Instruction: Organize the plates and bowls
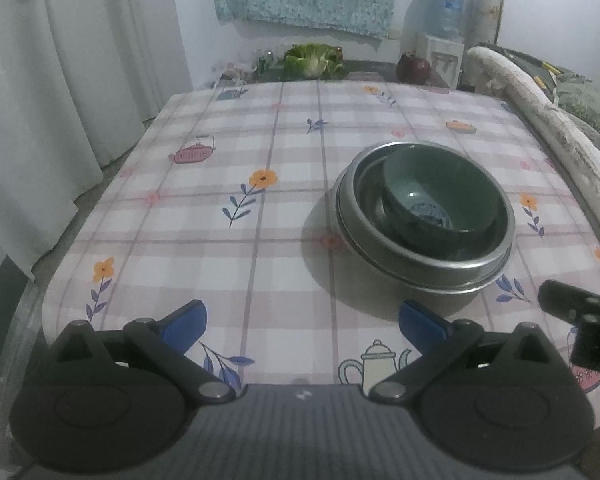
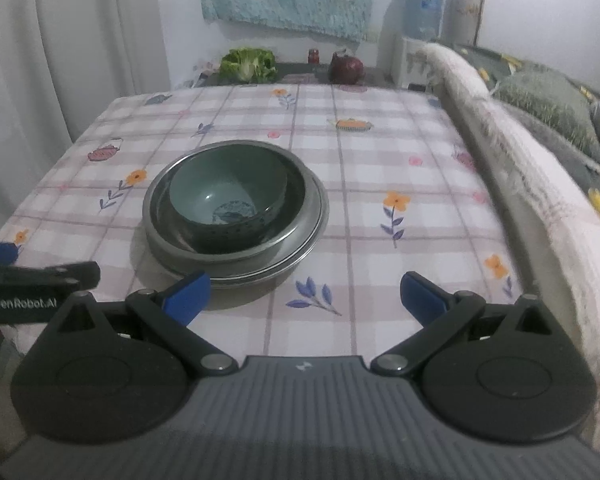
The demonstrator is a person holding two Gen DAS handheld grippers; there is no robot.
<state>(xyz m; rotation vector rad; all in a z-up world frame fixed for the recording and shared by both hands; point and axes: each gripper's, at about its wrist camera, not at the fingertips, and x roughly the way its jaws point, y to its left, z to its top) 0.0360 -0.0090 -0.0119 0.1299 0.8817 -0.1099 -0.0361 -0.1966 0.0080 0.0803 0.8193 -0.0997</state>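
The sorting looks all but done: a green bowl [image 2: 226, 200] sits nested in a steel bowl [image 2: 236, 236], which rests on a steel plate [image 2: 260, 274], the stack standing alone on the table [image 2: 380, 300] with no other dishes in view. The bowl holds nothing; only a blue pattern shows at its bottom. The left gripper [image 1: 302, 330] and right gripper [image 2: 304, 300] hang just short of the stack, jaws spread wide, holding nothing.
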